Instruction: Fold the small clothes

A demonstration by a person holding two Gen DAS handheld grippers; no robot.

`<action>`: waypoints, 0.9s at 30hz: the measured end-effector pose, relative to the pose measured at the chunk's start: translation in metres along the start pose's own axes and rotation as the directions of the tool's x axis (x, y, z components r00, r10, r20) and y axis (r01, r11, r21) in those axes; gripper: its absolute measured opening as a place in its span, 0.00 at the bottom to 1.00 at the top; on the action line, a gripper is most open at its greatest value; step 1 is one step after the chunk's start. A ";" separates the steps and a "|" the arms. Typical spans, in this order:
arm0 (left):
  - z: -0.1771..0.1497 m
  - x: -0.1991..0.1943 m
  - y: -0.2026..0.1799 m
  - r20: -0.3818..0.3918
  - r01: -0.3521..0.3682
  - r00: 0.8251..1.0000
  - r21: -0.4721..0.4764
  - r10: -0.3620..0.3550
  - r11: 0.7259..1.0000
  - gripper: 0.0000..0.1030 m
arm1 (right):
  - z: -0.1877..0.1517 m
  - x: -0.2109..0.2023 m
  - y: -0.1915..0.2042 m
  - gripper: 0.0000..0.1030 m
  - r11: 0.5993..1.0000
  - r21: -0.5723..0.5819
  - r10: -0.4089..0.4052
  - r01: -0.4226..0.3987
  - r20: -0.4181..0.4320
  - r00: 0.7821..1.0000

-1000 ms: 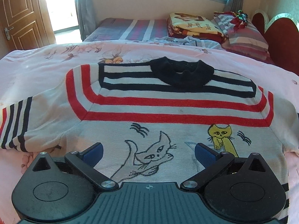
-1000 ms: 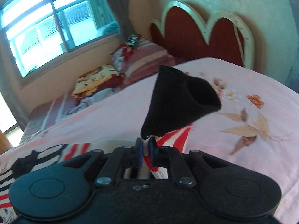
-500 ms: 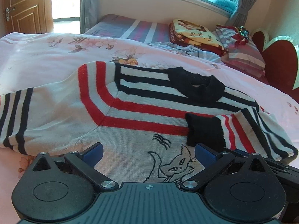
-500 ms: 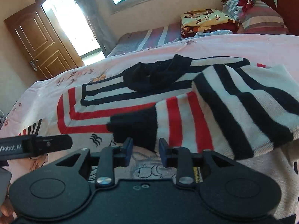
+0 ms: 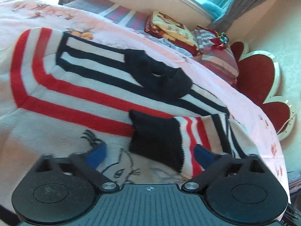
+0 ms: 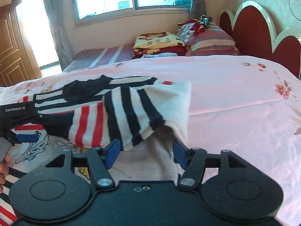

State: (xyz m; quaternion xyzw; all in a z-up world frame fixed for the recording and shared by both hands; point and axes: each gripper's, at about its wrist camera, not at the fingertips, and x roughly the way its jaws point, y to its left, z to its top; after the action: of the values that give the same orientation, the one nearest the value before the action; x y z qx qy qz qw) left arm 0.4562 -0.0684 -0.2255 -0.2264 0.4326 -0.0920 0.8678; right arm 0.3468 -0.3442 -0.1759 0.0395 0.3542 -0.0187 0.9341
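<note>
While the bed (image 6: pixel 235 94) carries the sweater (image 5: pixel 75 101) flat, its sleeve (image 6: pixel 131 113) lies folded across the chest. Right gripper (image 6: pixel 145 153) fingers, just opening, straddle the sleeve edge unclamped; left gripper (image 5: pixel 149 155) fingers, just closing, stand apart above the cuff (image 5: pixel 156 143).

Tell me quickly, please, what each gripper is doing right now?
Left gripper: open, closing lately, holding nothing.
Right gripper: open, just released the sleeve.

Knitted white sweater (image 5: pixel 71 101): red and navy stripes, black collar (image 5: pixel 160 79), black cuff (image 5: pixel 156 141), cat drawings outlined in black. Pink bedsheet (image 6: pixel 235 98): floral print. Scalloped headboard (image 6: pixel 263 35): dark red, white edging. Gripper pads (image 6: pixel 112 152): blue.
</note>
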 end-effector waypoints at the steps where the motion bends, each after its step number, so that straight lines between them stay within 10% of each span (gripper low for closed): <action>1: 0.000 0.004 -0.001 -0.004 0.021 1.000 -0.008 -0.021 1.000 0.64 | -0.002 0.000 -0.005 0.60 1.000 0.015 -0.011 0.011 0.001 1.000; 4: 0.002 0.011 -0.001 0.019 0.034 0.999 -0.033 -0.033 0.999 0.64 | -0.006 0.003 -0.014 0.60 0.999 0.030 -0.040 0.040 -0.003 0.999; 7: 0.003 0.018 0.002 0.015 0.038 0.999 -0.057 -0.037 0.998 0.13 | -0.007 0.010 -0.015 0.60 0.998 0.014 -0.064 0.064 -0.006 0.998; 20: 0.039 -0.063 0.044 0.239 0.041 0.971 -0.099 -0.017 0.994 0.09 | -0.006 0.035 -0.006 0.59 0.997 0.015 -0.075 0.076 -0.037 0.996; 27: 0.026 -0.054 0.093 0.176 -0.106 0.976 -0.125 0.127 0.987 0.05 | -0.005 0.040 0.011 0.42 0.998 -0.017 -0.066 0.065 -0.032 0.997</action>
State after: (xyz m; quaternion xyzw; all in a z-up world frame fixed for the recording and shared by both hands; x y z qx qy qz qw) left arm 0.4411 0.0411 -0.2178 -0.2576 0.3678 0.0053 0.8935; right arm 0.3742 -0.3329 -0.2058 0.0205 0.3706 -0.0459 0.9274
